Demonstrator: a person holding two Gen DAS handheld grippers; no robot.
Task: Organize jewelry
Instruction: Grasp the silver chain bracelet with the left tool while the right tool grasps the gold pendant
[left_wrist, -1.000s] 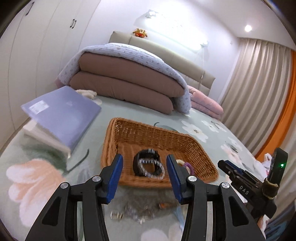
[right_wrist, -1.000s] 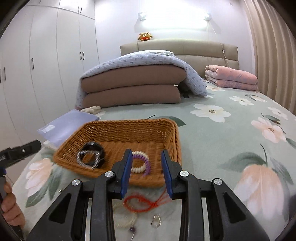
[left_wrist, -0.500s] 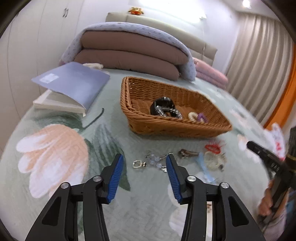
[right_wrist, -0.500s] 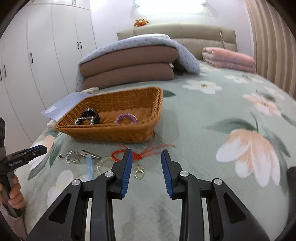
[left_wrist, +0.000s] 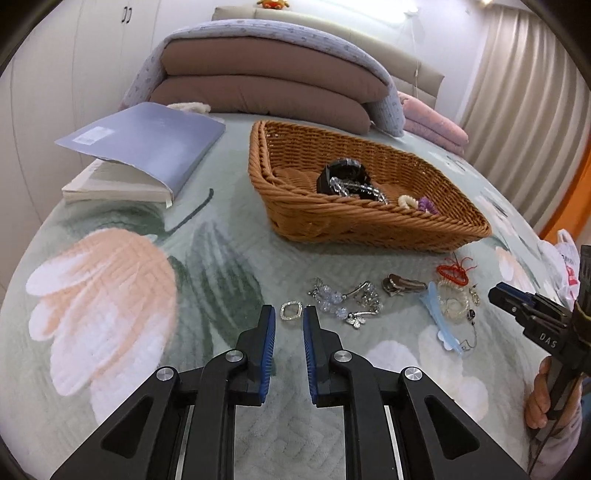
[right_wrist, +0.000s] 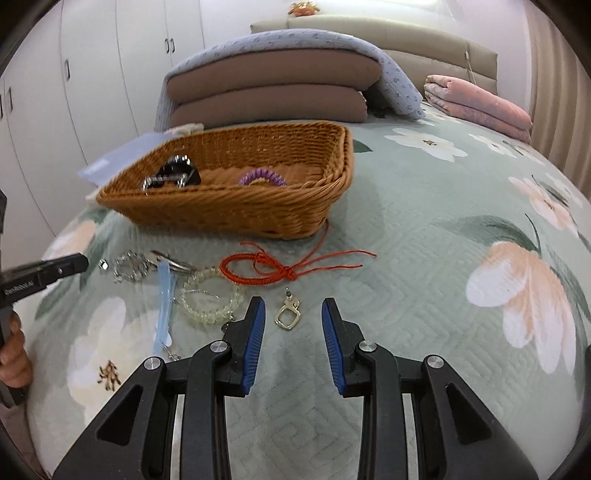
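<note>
The left gripper (left_wrist: 289, 317), jaws just narrowing yet gripping nothing, frames a small silver square ring (left_wrist: 291, 310) at its fingertips; the right gripper (right_wrist: 293, 312) stands released around a gold square clasp (right_wrist: 287, 315).

Left tongs (left_wrist: 289, 314), right tongs (right_wrist: 293, 309): black angular arms, ribbed blue pads, silver screws (white "DAS" lettering).

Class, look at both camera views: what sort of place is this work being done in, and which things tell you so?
Almost certainly a bedroom. The jewelry and the wicker basket lie on a floral quilted bedspread, with folded duvets stacked before a padded headboard and white wardrobe doors along the wall.
</note>
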